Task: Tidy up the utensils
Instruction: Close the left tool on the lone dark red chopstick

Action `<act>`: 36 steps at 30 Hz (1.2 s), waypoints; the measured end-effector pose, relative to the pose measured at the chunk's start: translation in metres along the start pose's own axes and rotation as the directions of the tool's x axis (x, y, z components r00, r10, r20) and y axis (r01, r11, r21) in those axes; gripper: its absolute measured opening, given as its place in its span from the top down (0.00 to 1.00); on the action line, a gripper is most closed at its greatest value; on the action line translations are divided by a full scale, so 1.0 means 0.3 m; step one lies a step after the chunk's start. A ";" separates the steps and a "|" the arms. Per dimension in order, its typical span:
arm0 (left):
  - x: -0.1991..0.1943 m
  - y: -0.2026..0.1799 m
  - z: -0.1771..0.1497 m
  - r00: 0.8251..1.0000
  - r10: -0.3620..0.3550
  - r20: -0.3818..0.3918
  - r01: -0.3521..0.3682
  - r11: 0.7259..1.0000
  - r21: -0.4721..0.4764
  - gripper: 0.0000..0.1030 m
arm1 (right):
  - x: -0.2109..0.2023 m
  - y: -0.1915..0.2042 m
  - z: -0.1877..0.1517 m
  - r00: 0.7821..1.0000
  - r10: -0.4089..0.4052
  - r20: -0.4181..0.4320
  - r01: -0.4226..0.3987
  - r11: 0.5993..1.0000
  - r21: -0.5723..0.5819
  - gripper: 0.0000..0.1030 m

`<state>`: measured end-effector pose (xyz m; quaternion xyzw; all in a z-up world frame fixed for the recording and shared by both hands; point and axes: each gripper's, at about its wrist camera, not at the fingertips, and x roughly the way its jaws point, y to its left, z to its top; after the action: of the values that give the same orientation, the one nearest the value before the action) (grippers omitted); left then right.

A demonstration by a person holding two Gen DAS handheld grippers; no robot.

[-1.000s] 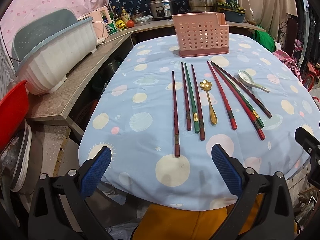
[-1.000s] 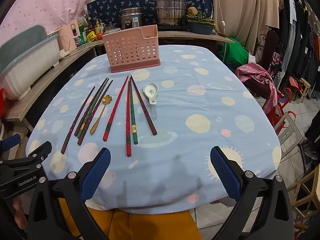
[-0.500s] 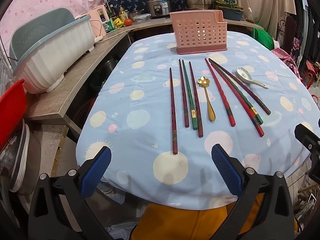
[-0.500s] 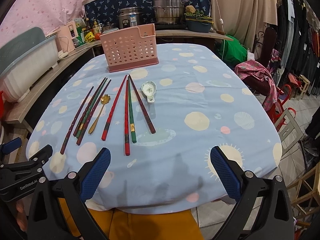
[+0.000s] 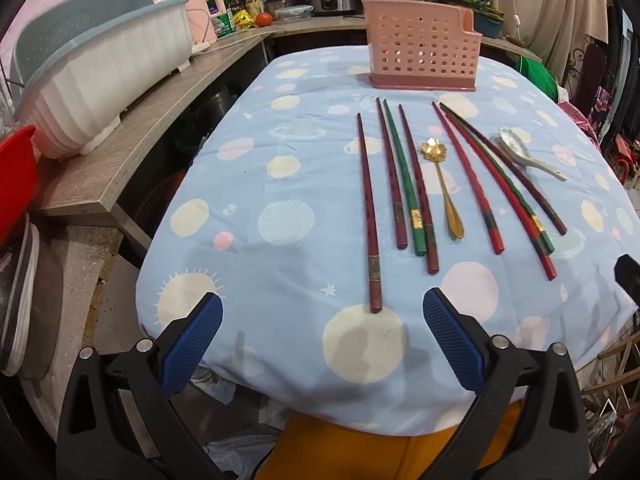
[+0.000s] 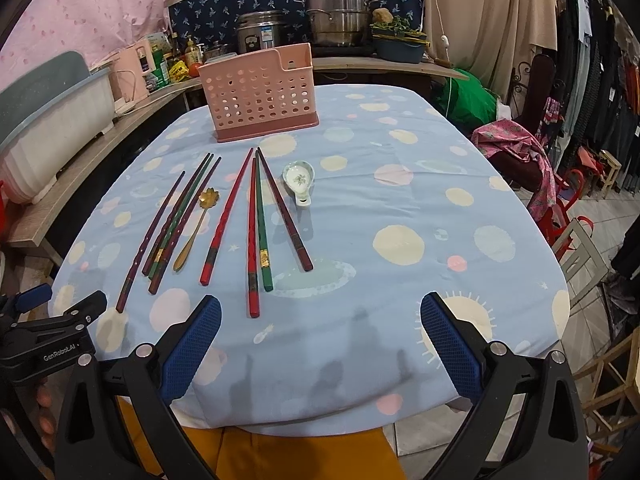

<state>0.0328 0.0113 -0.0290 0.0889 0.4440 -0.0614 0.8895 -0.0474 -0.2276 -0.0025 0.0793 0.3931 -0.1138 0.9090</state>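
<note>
A table (image 5: 280, 168) covered in a pale blue cloth printed with cream and pink planets carries the utensils in a loose row, all pointing toward a pink perforated plastic utensil basket (image 5: 422, 56) that stands upright at the far end. Nearest the left side lies a single dark maroon chopstick (image 5: 369, 216), apart from the rest; next come three chopsticks close together (image 5: 404, 184) (two maroon with a green one between them), then a gold metal spoon with a flower-shaped bowl (image 5: 442, 186), then four more red, green and dark chopsticks (image 5: 500, 188) fanned out, and last a white ceramic soup spoon with a green motif (image 6: 300, 178). The left gripper (image 5: 322, 334) hovers over the near table edge, its blue-padded jaws wide apart and empty, the maroon chopstick's near end between them. The right gripper (image 6: 320, 336) likewise hangs above the near edge, jaws spread wide, holding nothing.
</note>
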 end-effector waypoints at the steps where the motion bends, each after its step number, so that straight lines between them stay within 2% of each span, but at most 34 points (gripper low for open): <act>1: 0.018 0.003 0.001 1.000 -0.004 -0.009 0.004 1.000 -0.002 0.07 | 0.005 -0.001 0.004 1.000 -0.001 -0.001 0.001 1.000 0.001 0.07; 5: 0.077 0.012 0.005 0.999 -0.011 -0.032 0.011 1.000 -0.012 0.08 | 0.026 -0.003 0.016 1.000 -0.003 -0.006 0.003 1.000 0.004 0.07; 10: 0.117 0.008 0.014 0.998 -0.031 -0.051 0.030 1.000 -0.007 0.16 | 0.057 -0.002 0.033 1.000 0.001 -0.017 -0.001 1.000 0.004 0.07; 12: 0.134 0.009 0.016 0.997 -0.047 -0.066 0.046 0.999 -0.009 0.27 | 0.072 0.001 0.042 1.000 0.003 -0.022 -0.003 1.000 0.004 0.07; 14: 0.141 0.016 0.018 0.995 -0.070 -0.068 0.068 0.997 -0.022 0.32 | 0.084 0.002 0.049 1.000 0.003 -0.025 -0.003 1.000 0.003 0.07; 16: 0.142 0.023 0.022 0.994 -0.088 -0.065 0.086 0.996 -0.028 0.43 | 0.098 0.004 0.054 1.000 0.005 -0.030 -0.005 1.000 0.003 0.07; 21: 0.144 0.037 0.040 0.991 -0.113 -0.066 0.110 0.993 -0.041 0.82 | 0.128 0.007 0.067 0.999 0.016 -0.042 -0.016 1.000 0.003 0.07; 23: 0.151 0.045 0.053 0.989 -0.130 -0.073 0.126 0.991 -0.051 0.90 | 0.141 0.009 0.076 0.999 0.024 -0.045 -0.024 1.000 0.003 0.07; 30: 0.193 0.051 0.110 0.987 -0.140 -0.079 0.135 0.989 -0.064 0.93 | 0.176 -0.005 0.158 0.996 0.090 -0.016 -0.089 0.996 0.023 0.09; 33: 0.209 0.051 0.132 0.986 -0.145 -0.081 0.140 0.988 -0.070 0.93 | 0.216 -0.027 0.217 0.991 0.132 -0.010 -0.132 0.990 0.057 0.20; 36: 0.218 0.051 0.145 0.986 -0.145 -0.081 0.140 0.988 -0.072 0.93 | 0.268 -0.042 0.264 0.985 0.171 -0.021 -0.169 0.982 0.080 0.37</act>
<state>0.1087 0.0150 -0.0542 0.0302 0.4887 -0.1063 0.8654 0.0578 -0.2699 -0.0084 0.1495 0.3926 -0.0498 0.9061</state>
